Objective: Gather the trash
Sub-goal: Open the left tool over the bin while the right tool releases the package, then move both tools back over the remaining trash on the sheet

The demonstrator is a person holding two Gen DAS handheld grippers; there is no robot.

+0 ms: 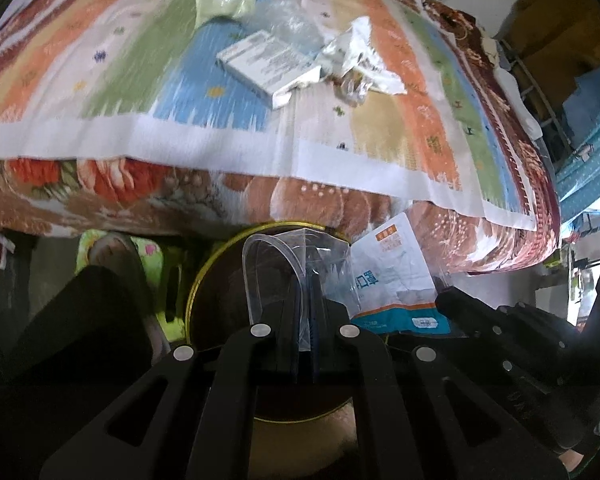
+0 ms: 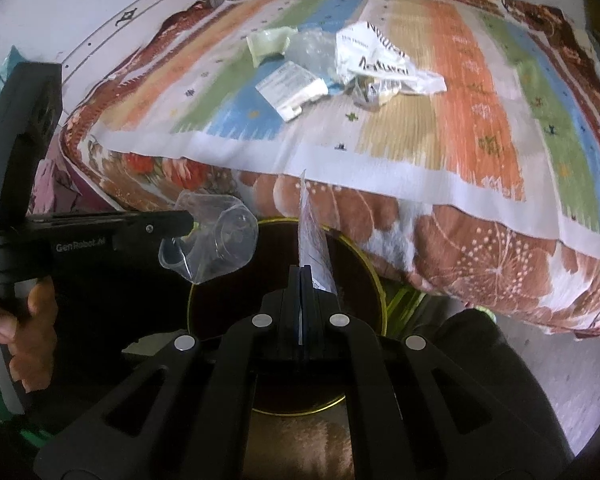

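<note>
Trash collection is partway: left gripper [image 1: 306, 280] jaws clench a clear cup [image 2: 216, 236], right gripper [image 2: 305, 276] jaws a flat packet [image 1: 392, 280], above the bin [image 2: 374, 280]; wrappers [image 2: 380, 60] beyond remain on the bed [image 2: 480, 128].

Two tongs, left [image 1: 306, 292] and right [image 2: 303, 276], each pinching one piece: a clear cup [image 2: 216, 248] and a packet [image 1: 388, 280]. Four trash pieces lie on the bed [image 2: 440, 152] (toward twelve o'clock): pale wrapper [image 2: 270, 44], clear plastic [image 2: 310, 48], small box [image 2: 294, 86], white bag [image 2: 380, 64]. One round bin [image 2: 364, 268].

The side of the left gripper [image 2: 180, 222] bears "GenRobot.AI" in pale letters. A crumpled white wrapper [image 2: 384, 64] on the bed shows the word "Natural" twice in dark print. The blue-and-white packet [image 1: 388, 280] carries large Chinese characters, too blurred to read. Print on the small white box [image 2: 292, 86] is illegible.
</note>
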